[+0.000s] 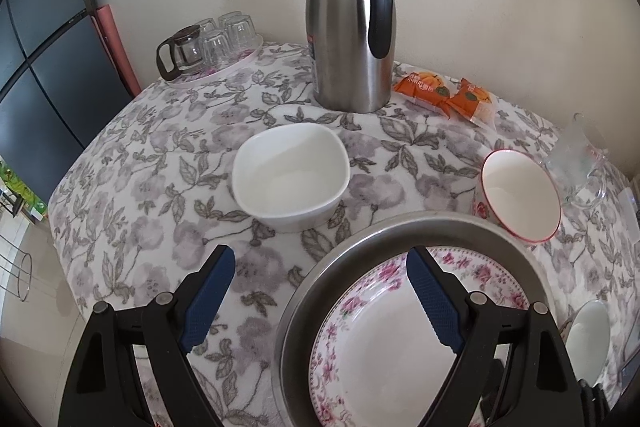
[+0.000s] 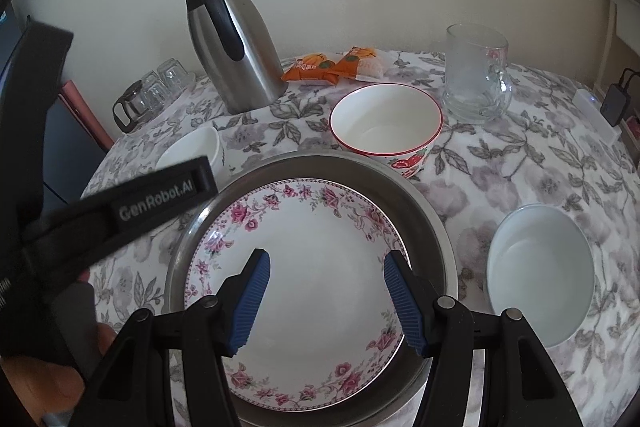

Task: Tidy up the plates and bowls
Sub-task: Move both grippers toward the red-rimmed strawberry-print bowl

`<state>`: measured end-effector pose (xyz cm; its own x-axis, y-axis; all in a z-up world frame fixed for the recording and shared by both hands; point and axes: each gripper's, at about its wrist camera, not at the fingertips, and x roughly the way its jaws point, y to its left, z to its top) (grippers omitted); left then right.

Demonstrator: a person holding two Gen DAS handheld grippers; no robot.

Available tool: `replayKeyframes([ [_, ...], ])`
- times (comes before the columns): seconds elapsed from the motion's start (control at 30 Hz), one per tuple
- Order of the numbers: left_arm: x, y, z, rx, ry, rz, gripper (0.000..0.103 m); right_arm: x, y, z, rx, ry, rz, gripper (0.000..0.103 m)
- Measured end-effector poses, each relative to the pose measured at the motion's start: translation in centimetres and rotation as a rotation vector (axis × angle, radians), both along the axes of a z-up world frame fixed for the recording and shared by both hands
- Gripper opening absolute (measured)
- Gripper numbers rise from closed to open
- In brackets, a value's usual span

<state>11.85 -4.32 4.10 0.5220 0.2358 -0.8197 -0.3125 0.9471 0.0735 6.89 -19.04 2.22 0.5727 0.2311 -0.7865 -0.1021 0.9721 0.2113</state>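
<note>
A floral-rimmed plate point(image 2: 328, 227) lies inside a wider metal plate point(image 2: 422, 223) at the table's near side. My right gripper point(image 2: 328, 255) hovers over the floral plate, open, with nothing between its blue pads. Off to the left, my left gripper point(image 1: 320, 255) is open and empty above the metal plate's rim point(image 1: 340, 267) and the cloth. Its right finger overlaps the floral plate point(image 1: 380, 347). A square white bowl point(image 1: 290, 175) sits just ahead of it. A red-rimmed strawberry bowl point(image 2: 386, 123) stands behind the plates, and a round white bowl point(image 2: 540, 275) to their right.
A steel thermos jug point(image 1: 352, 27) stands at the back by the wall, with orange snack packs point(image 1: 448, 95) beside it. A glass mug point(image 2: 476, 75) is at the back right. A tray with a glass teapot and upturned glasses point(image 1: 212, 47) fills the back left corner.
</note>
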Motion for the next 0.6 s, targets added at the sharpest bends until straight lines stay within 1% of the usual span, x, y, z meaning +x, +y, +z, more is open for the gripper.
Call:
replayKeyframes([
  [0.17,1.4,0.3,0.0,-0.027,0.001,-0.007,0.088,0.7,-0.9,-0.7,-0.026,0.007,-0.036,0.063],
  [0.2,1.7,0.3,0.0,-0.031,0.002,-0.008,0.088,0.9,-1.1,-0.8,-0.028,0.009,-0.048,0.065],
  [0.27,2.2,0.4,-0.1,-0.041,0.005,-0.013,0.088,1.1,-1.7,-0.9,-0.03,0.007,-0.072,0.074],
  [0.43,3.4,0.7,-0.4,-0.055,0.017,-0.028,0.088,1.7,-2.8,-1.2,-0.02,0.018,-0.113,0.081],
  [0.5,3.8,0.9,-0.6,-0.071,0.023,-0.032,0.091,2.0,-3.1,-1.2,-0.027,0.017,-0.132,0.086],
  [0.6,4.5,1.3,-0.7,-0.1,0.028,-0.042,0.092,2.3,-3.7,-1.1,-0.026,0.012,-0.152,0.098],
])
